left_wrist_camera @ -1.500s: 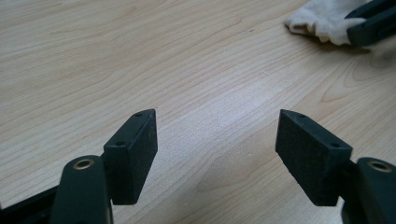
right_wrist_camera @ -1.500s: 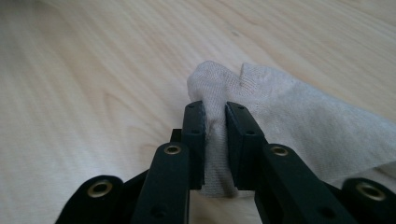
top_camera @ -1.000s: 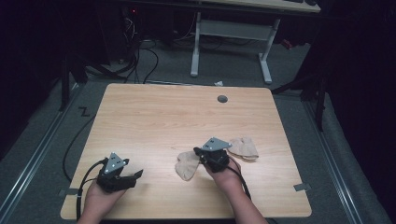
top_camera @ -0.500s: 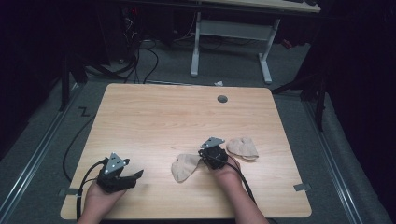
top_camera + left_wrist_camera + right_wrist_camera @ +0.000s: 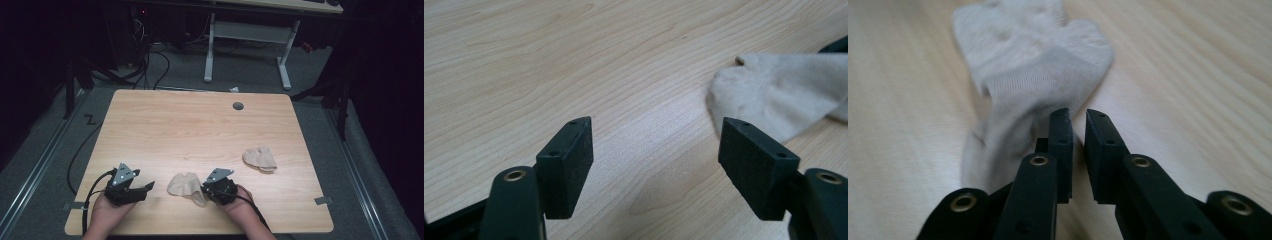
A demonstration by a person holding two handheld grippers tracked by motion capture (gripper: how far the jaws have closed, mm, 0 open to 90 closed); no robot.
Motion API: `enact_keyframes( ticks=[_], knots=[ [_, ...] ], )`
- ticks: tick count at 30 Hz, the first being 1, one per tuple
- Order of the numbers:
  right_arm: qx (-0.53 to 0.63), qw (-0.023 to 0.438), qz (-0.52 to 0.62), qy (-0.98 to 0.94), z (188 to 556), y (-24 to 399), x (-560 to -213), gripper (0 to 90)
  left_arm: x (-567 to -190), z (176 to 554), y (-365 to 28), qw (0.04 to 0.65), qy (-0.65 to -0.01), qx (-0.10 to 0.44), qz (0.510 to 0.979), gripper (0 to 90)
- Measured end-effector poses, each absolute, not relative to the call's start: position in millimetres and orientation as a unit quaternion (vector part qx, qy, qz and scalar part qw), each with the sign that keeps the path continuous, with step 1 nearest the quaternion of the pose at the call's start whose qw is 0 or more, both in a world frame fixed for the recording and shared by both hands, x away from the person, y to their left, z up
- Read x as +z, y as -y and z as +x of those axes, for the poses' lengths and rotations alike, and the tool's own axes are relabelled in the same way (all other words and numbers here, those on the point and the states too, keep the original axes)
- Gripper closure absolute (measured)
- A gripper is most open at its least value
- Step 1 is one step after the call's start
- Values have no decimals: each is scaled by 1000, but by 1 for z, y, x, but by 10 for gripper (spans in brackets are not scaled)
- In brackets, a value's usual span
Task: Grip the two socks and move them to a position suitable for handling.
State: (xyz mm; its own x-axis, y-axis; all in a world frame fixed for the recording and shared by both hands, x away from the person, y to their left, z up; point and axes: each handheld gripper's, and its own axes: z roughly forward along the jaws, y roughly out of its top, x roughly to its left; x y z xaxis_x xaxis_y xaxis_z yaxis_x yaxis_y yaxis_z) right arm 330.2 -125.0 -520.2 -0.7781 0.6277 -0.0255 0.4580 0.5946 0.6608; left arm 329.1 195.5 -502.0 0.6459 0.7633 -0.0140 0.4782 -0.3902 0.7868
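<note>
Right gripper [image 5: 202, 190]: down low at the near edge of the table [image 5: 200, 125], jaws showing a narrow slit between them in the right gripper view [image 5: 1078, 137]. They have just been opening a little, and nothing sits in that slit.
Near sock [image 5: 186, 185]: right at the nose of the right gripper. In the right gripper view [image 5: 1023, 75] it lies just ahead and off to the side of one pad, its cuff end running along that pad's outer face; whether cloth and pad actually touch, I cannot tell.
Left gripper [image 5: 150, 186]: resting low in the person's left hand [image 5: 107, 212], jaws spread wide, only bare wood between the pads in its own view [image 5: 654, 150].
Near sock from the left gripper: ahead and off to one side of the spread jaws [image 5: 784, 97], close by but clear of the pads.
Far sock [image 5: 260, 158]: lying crumpled beyond the right gripper and out to its far side, well apart from the jaws and from the near sock.
Right hand [image 5: 240, 205]: wrapped around the gripper body, cable trailing back.
</note>
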Motion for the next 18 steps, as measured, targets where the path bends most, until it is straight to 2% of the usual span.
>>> enact_keyframes(
  ticks=[3,5,8,9,12,13,18],
  knots=[
    [317,150,295,-889,331,116,-518,790,-501,329,-195,399,-381,178,815,307],
    [331,187,320,-868,336,118,-502,743,-501,328,-195,396,-379,181,816,308],
    [368,185,320,-853,335,114,-487,713,-503,330,-194,396,-380,179,816,308],
    [385,183,305,-852,333,99,-480,687,-505,331,-194,394,-381,178,817,308],
    [396,157,294,-855,333,83,-484,666,-505,331,-193,393,-381,177,818,308],
    [398,131,295,-859,337,68,-493,654,-505,330,-193,394,-380,180,818,307],
    [365,135,278,-878,339,48,-505,615,-504,331,-197,395,-384,181,815,308]
  ],
)
